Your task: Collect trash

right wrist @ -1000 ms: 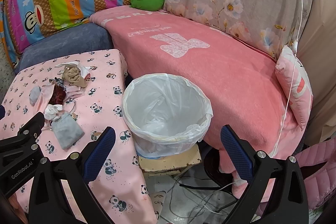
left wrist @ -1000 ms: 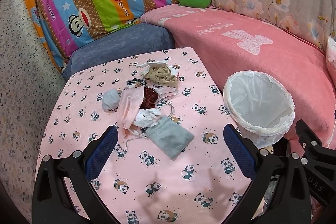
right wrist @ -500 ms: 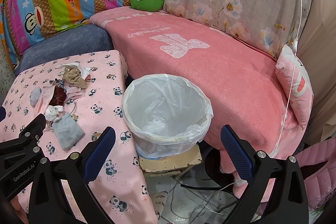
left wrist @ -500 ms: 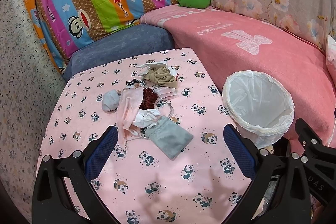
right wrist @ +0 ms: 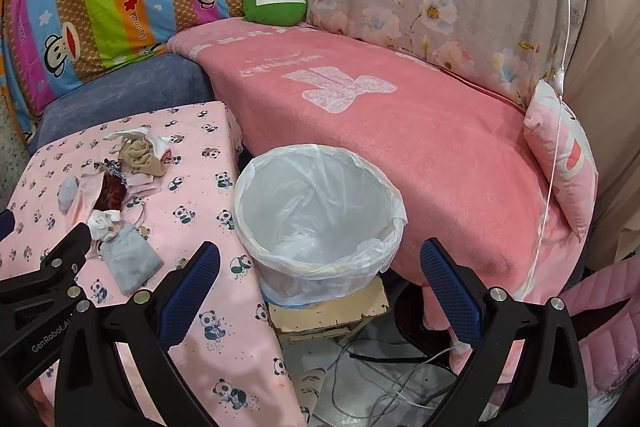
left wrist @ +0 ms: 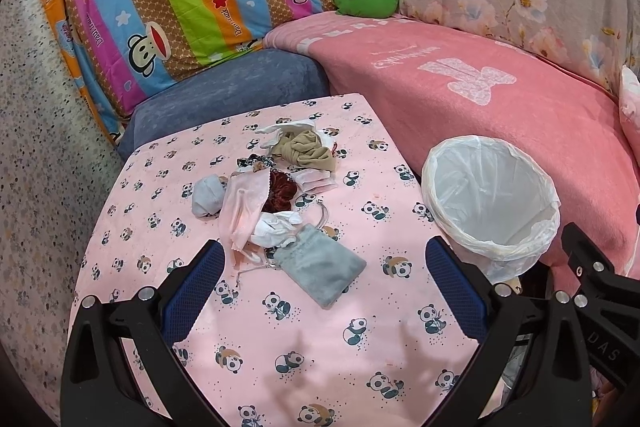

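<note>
Evidently light and limp, the grey pouch (left wrist: pixel 322 267) at the near edge of the trash heap (left wrist: pixel 276 187) on the desk (left wrist: pixel 360 347) suits a mid-body pinch; both the left tool (left wrist: pixel 324 297) and the right tool (right wrist: pixel 320 291) hang spread and empty.

A table (left wrist: pixel 280 339) in pink panda cloth bears a trash pile (left wrist: pixel 276 199), left of the bin (left wrist: pixel 492 203)
</note>
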Available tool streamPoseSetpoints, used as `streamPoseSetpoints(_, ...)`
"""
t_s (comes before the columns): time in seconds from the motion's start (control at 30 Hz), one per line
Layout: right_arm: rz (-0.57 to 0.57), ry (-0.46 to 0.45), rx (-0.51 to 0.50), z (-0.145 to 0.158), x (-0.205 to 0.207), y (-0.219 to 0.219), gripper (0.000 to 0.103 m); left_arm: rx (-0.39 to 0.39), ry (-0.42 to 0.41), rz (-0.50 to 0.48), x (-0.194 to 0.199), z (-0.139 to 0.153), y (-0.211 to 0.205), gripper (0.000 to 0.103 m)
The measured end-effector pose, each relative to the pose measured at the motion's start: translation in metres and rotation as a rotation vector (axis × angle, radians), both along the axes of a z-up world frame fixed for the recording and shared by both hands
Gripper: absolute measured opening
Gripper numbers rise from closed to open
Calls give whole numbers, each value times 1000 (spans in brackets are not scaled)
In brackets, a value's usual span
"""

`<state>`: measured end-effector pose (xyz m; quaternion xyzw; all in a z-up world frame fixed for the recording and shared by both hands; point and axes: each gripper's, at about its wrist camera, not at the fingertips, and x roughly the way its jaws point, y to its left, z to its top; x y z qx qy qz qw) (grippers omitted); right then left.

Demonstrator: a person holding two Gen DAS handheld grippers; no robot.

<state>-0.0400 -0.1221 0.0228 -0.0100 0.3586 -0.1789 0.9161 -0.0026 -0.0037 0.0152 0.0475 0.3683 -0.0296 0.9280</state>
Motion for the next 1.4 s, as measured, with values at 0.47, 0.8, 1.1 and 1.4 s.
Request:
streamPoseSetpoints(0.47, -17, -24, -12, 6, 3, 8, 98, -35, -73, -34, 2, -2, 7, 96)
streamPoseSetpoints(0.8, -41, -59, -13, 4, 10, 21, 98, -81, -49, -33, 12, -7, 25, 96)
streamPoseSetpoints(1.1, -35, -102, 57, -3, 27, 34, 98, -70, -71, -30, 32, -14, 56, 96)
streamPoseSetpoints(1.4, 38, -68, 127, -31, 59, 65, 98, -48, -49, 66, 80, -35, 124, 96)
